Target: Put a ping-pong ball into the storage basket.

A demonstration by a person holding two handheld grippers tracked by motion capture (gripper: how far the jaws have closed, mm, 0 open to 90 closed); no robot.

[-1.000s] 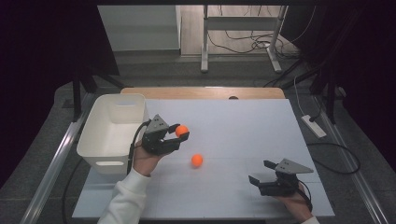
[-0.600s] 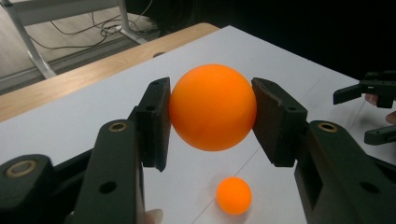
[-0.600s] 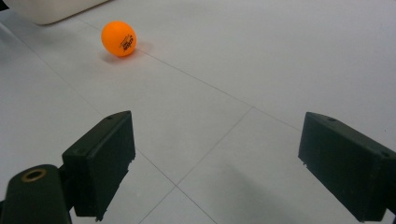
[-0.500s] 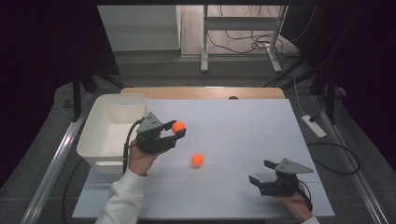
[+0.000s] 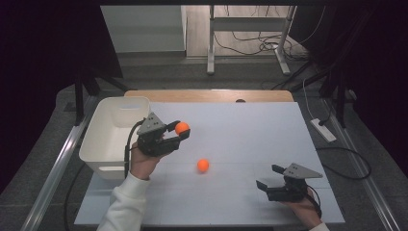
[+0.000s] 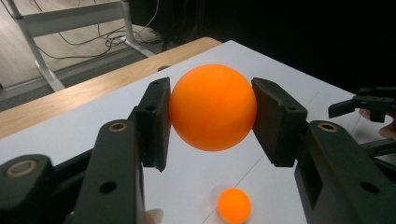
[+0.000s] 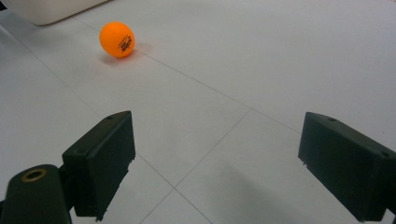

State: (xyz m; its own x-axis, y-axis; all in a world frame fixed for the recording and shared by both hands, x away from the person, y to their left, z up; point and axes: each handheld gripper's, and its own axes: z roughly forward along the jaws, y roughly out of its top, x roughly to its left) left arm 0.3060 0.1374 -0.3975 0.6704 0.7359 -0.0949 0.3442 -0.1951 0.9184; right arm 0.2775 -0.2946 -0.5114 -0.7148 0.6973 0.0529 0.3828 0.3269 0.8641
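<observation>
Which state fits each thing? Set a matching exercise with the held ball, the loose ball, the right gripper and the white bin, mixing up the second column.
Things:
1. held orange ball
2. loose orange ball
3. right gripper
4. white bin

States:
A. jaws wide apart, nothing between them
B. stands at the table's left edge
C. clamped between the left gripper's jaws, off the table
D. lies alone on the white table

Pairs: 1-C, 2-D, 3-A, 4-B
</observation>
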